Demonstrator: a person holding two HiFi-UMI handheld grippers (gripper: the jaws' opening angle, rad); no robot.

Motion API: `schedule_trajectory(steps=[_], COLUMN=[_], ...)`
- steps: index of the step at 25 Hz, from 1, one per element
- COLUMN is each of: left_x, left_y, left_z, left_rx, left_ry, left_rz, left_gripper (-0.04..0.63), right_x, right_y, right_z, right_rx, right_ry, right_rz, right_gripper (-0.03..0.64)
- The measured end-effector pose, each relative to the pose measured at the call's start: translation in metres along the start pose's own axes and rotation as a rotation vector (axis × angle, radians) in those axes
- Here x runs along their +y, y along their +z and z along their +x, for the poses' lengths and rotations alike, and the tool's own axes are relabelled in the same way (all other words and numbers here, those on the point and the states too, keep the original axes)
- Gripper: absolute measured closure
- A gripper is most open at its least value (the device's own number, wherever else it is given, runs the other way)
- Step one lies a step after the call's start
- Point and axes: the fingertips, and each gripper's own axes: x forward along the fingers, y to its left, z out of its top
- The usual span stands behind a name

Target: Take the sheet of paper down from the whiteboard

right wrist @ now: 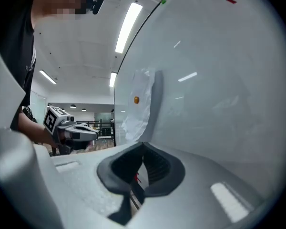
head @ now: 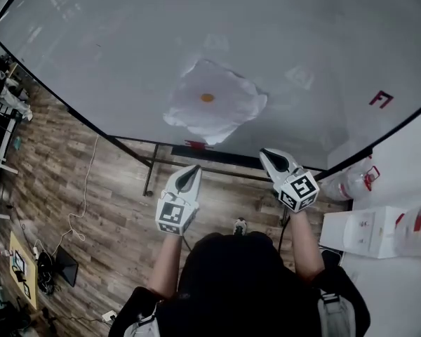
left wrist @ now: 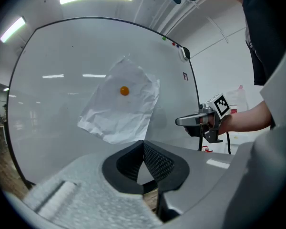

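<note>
A crumpled white sheet of paper [head: 214,105] hangs on the whiteboard [head: 126,55], pinned by an orange round magnet [head: 207,97]. In the head view my left gripper [head: 190,177] is below the paper's lower edge, apart from it, and its jaws are shut with nothing in them. My right gripper [head: 272,160] is level with it to the right, also shut and empty. The left gripper view shows the paper [left wrist: 121,106] and magnet [left wrist: 124,91] ahead, beyond the shut left gripper [left wrist: 143,144]. The right gripper view shows the paper [right wrist: 140,104] edge-on past the right gripper [right wrist: 143,149].
The whiteboard stands on a black frame [head: 151,161] over a wood floor. A red letter mark [head: 381,99] is on the board at right. A white counter [head: 379,232] with boxes and a bottle is to the right. Cables and desks lie at far left.
</note>
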Motion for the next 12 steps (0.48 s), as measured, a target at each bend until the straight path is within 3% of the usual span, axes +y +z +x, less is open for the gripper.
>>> schedule_trajectory(steps=[5, 12], left_x=[0.004, 0.015], left_y=[0.021, 0.057], left_z=[0.017, 0.03], left_rx=[-0.032, -0.044], left_ry=[0.08, 0.179], left_rz=[0.03, 0.173], left_gripper=[0.584, 0.584], right_x=[-0.008, -0.009], right_y=[0.022, 0.044], right_z=[0.021, 0.041], right_rx=[-0.049, -0.082], right_ry=[0.077, 0.108], right_rz=[-0.004, -0.018], right_gripper=[0.612, 0.575])
